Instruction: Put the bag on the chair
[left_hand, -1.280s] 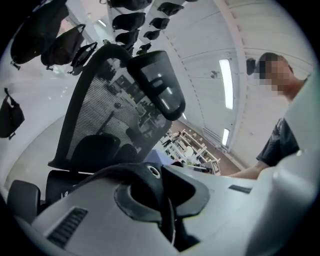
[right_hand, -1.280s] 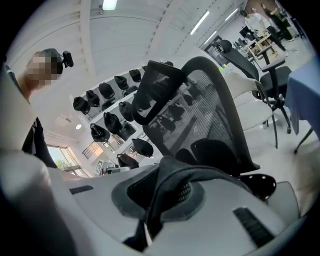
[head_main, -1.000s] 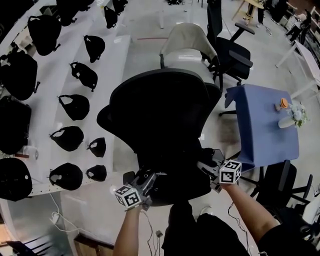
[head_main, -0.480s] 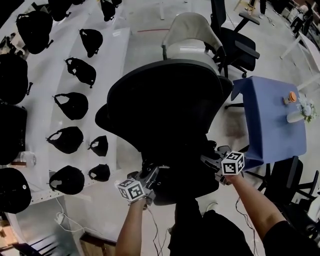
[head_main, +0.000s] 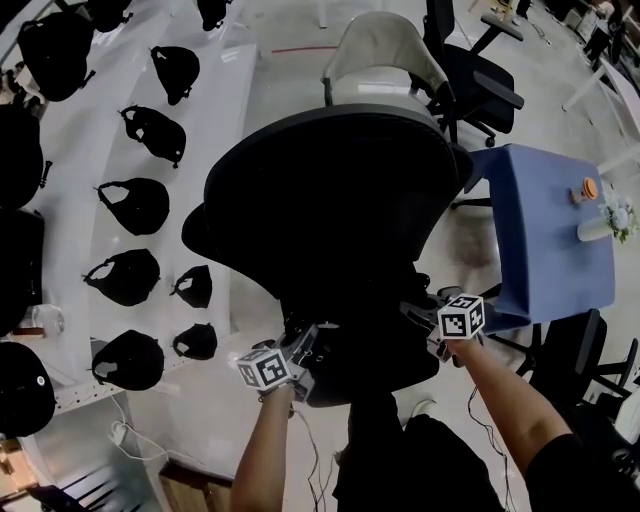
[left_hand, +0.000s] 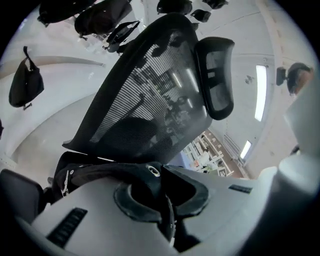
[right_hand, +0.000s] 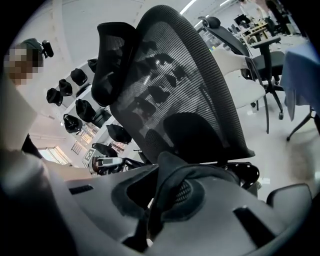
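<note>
Not done yet: bag (head_main: 365, 365) hangs betw. both tools at 6 o'clock of chair (head_main: 330, 190) backrest, low over seat; touching or not, can't tell. The left tool (left_hand: 162, 202) pinches its strap by an eyelet, right tool (right_hand: 152, 202) pinches a fabric fold. To do: lower, let go. Looks black, soft, slack.

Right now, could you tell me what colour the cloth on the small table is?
Plain blue; the cloth shows best in the head view.
</note>
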